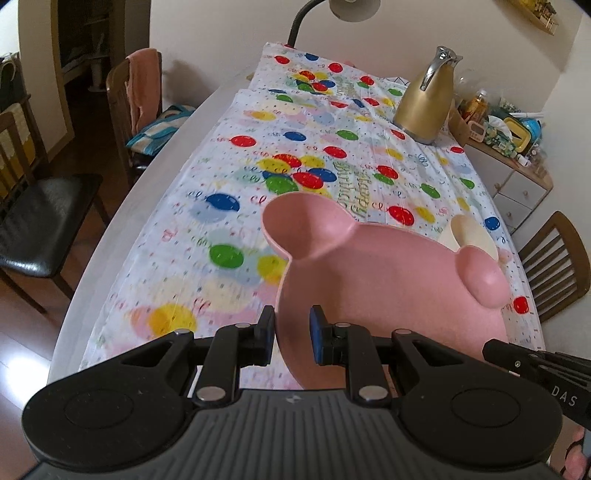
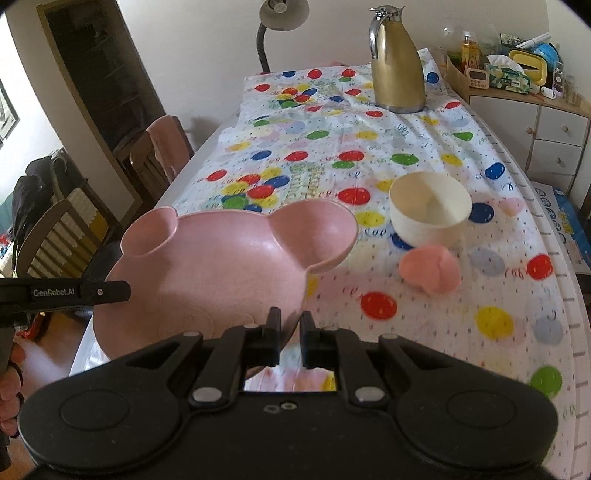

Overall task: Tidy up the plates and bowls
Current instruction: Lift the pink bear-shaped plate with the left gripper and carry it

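Observation:
A pink bear-shaped plate (image 1: 388,280) with two round ears is held up above the table, tilted. My left gripper (image 1: 292,325) is shut on its left rim. My right gripper (image 2: 290,325) is shut on its near rim, and the plate (image 2: 207,266) fills the left of the right wrist view. A cream bowl (image 2: 430,214) stands upright on the tablecloth to the right, partly hidden behind the plate in the left wrist view (image 1: 472,232). A small pink dish (image 2: 430,273) lies just in front of the bowl.
A gold thermos jug (image 2: 397,62) stands at the far end of the balloon-print tablecloth (image 2: 424,147). A desk lamp (image 2: 282,14) is behind the table. Wooden chairs (image 1: 140,110) stand along the left side, a cluttered white cabinet (image 2: 535,122) at the right.

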